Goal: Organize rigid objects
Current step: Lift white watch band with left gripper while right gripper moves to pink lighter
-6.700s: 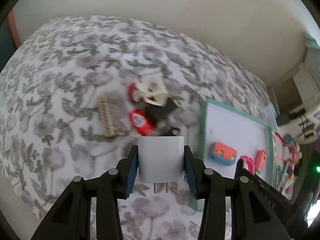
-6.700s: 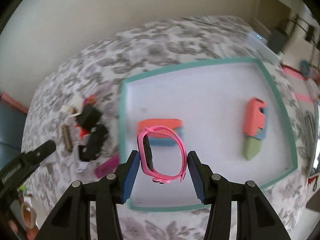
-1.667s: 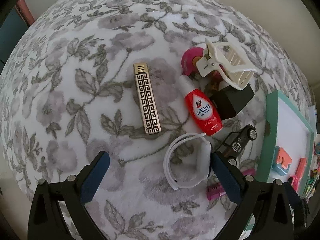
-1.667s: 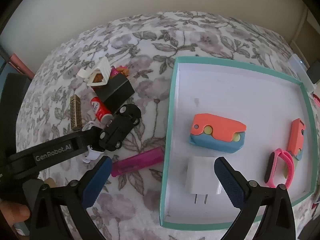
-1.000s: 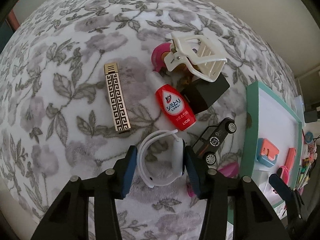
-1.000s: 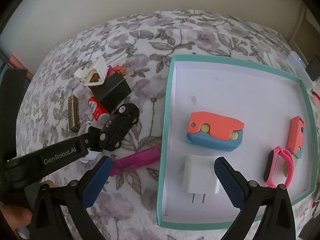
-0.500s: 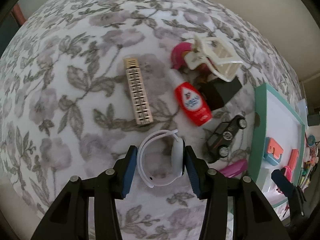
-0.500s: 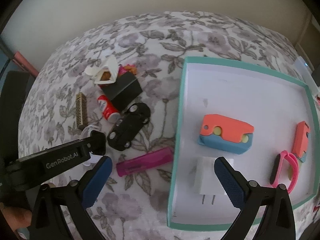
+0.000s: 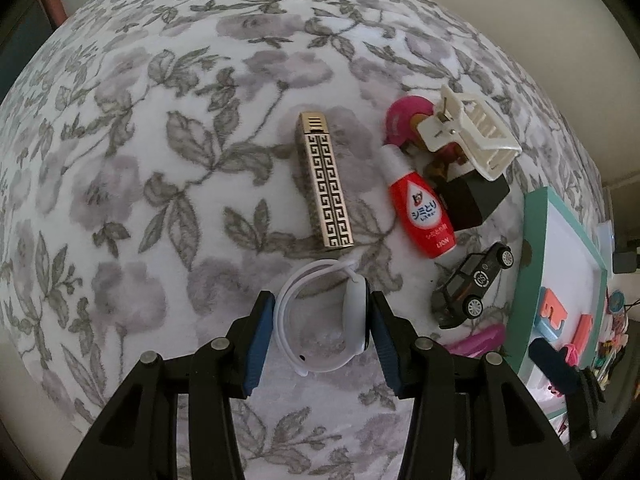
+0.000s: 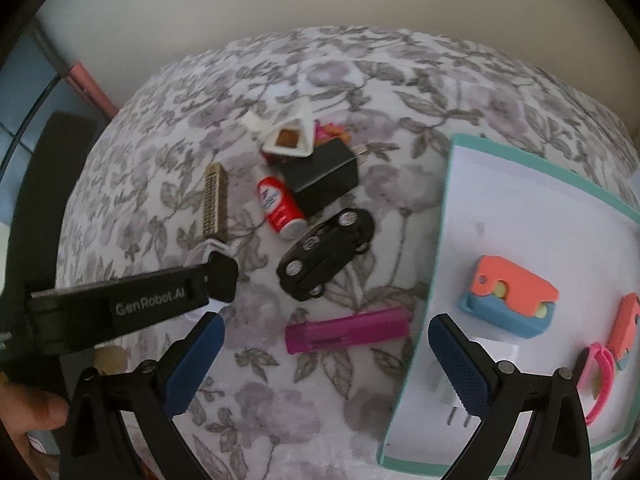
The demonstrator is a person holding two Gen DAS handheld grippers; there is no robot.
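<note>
white round-faced smartwatch with looped silicone band [image 9: 332,328]: clamped between blue fingers [image 9: 259,338] of left gripper [image 9: 322,336], over the floral bedspread [image 9: 152,168], just below the gold patterned rectangular lighter [image 9: 325,184]. judged step: carrying it towards the teal-rimmed white tray [image 10: 446,232], where other pieces already lie. next: steady travel across, lowering onto a bare patch, then release. right gripper [image 10: 328,364] spread wide, empty, above the magenta translucent lighter [image 10: 348,330], likely the next pick.

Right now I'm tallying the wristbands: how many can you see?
2. A white band sits between the left fingers; a pink band lies in the tray. Others may be hidden.
</note>
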